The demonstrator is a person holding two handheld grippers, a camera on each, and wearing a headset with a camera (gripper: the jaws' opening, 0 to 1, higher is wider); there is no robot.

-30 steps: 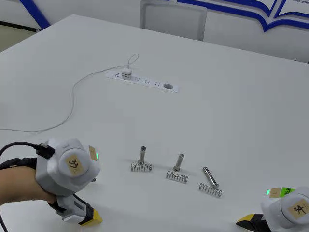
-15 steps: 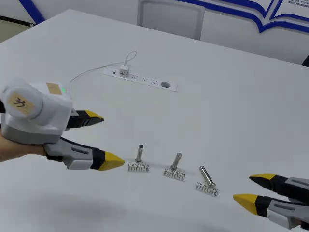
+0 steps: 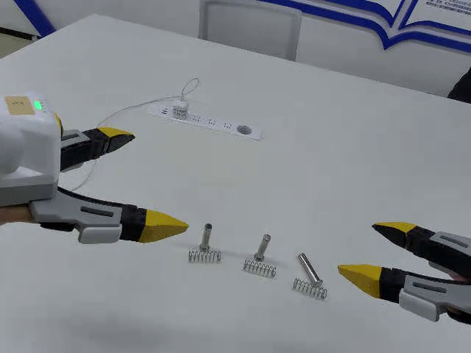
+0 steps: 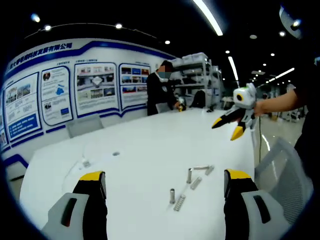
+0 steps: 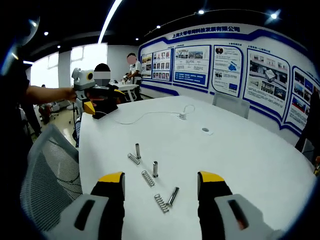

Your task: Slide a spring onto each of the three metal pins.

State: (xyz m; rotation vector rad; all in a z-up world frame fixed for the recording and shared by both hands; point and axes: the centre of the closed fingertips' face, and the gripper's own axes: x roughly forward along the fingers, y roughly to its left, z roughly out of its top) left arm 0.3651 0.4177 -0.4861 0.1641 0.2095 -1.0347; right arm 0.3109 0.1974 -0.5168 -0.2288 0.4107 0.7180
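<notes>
Left hand-held gripper, right hand-held gripper wide open, empty; springs look light, squashy: pinch mid-coil gently

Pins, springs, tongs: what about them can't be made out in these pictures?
1. Head view: too small to tell whether the slanted silver metal pin rests on the coiled steel spring beside it.
2. Head view: the right yellow-tipped black tongs are cut off by the picture's right edge, so how they are held is lost.
3. Right gripper view: print on the blue-and-white wall posters is too blurred to read.
</notes>
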